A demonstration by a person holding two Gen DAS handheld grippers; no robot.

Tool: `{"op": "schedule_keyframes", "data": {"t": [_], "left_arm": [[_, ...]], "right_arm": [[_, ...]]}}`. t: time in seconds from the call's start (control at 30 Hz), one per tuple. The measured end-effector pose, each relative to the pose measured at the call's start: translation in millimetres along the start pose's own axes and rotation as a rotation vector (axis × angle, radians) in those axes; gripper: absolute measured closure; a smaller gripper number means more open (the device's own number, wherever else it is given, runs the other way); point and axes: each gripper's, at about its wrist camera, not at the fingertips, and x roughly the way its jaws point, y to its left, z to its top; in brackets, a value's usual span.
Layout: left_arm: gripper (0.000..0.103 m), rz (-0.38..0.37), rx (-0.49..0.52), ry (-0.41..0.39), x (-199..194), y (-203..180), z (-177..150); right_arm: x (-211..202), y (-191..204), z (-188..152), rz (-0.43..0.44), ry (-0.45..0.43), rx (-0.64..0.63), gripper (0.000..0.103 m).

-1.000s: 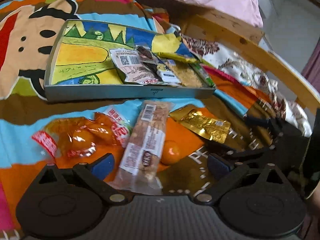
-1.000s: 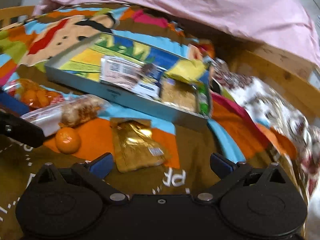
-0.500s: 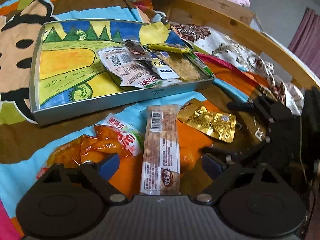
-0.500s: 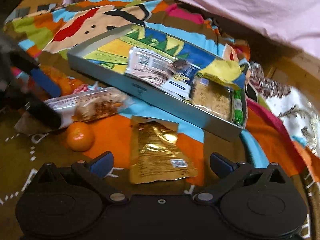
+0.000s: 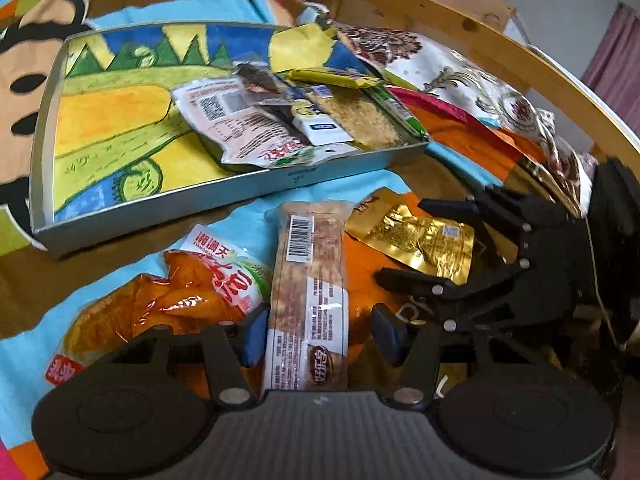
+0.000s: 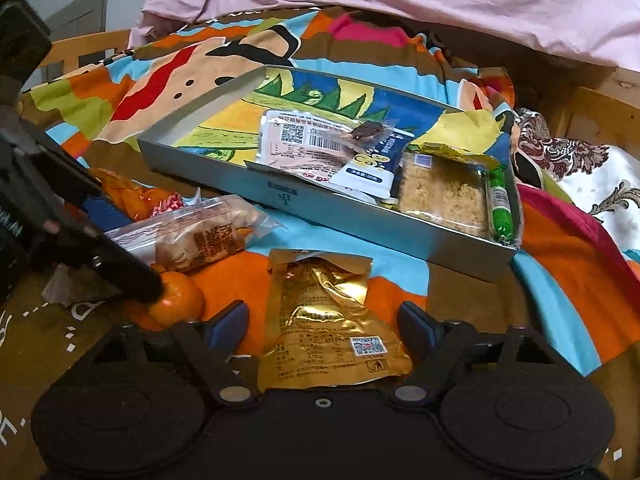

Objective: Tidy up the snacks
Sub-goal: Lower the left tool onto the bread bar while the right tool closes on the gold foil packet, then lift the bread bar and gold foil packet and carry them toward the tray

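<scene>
Left gripper (image 5: 318, 336): black body filling the lower frame of its own view, two round housings at 7 and 5 o'clock, linkage arms angled inward toward 12 o'clock, blue fingertips (image 5: 253, 334) spread wide apart, jaws parted. Seen from the right wrist view at 9 o'clock, it enters as dark linkage bars with one blue pad (image 6: 98, 208) showing, pointing toward 4 o'clock, tilted downward. Right gripper (image 6: 322, 326): same build, blue fingertips (image 6: 230, 326) set well apart, jaws parted, low over the surface. In the left wrist view it appears at 3 o'clock, its black fingers (image 5: 412, 280) reaching toward 9 o'clock.
</scene>
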Motion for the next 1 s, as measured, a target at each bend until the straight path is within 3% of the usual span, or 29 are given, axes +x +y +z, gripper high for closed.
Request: {"op": "schedule_keyframes", "data": {"t": [0.17,0.27,0.3,0.47,0.7,0.8,0.9,1.0], "left_arm": [[0.046,0.036,-0.103,0.003,0,-3,3],[0.053,0.076,-0.135,0.001,-3,-11,0],[0.059,0.086,-0.151,0.002,-4,-12,-1],[0.058,0.096,-0.239,-0.006,-10,-11,-8],[0.043,0.107,-0.323,-0.028,2,-2,3],[0.045,0.117,-0.347,-0.035,6,-1,8],[0.055,0.146,-0.345,-0.029,9,-5,8],[0.056,0.186,-0.321,-0.030,8,-15,4]], "right_arm": [[-3,2,0,-0.013,-0.007,0.004,0.038],[-8,0,-1,-0.016,0.000,0.030,0.040],[-10,0,-1,-0.017,0.003,0.038,0.040],[-23,5,-4,-0.016,0.020,0.041,0.040],[-16,7,-8,-0.004,0.015,0.041,0.029],[-15,8,-8,-0.011,0.012,0.034,0.029],[-17,8,-8,-0.029,0.005,0.038,0.038],[-22,5,-8,-0.033,0.011,0.060,0.042]]}}
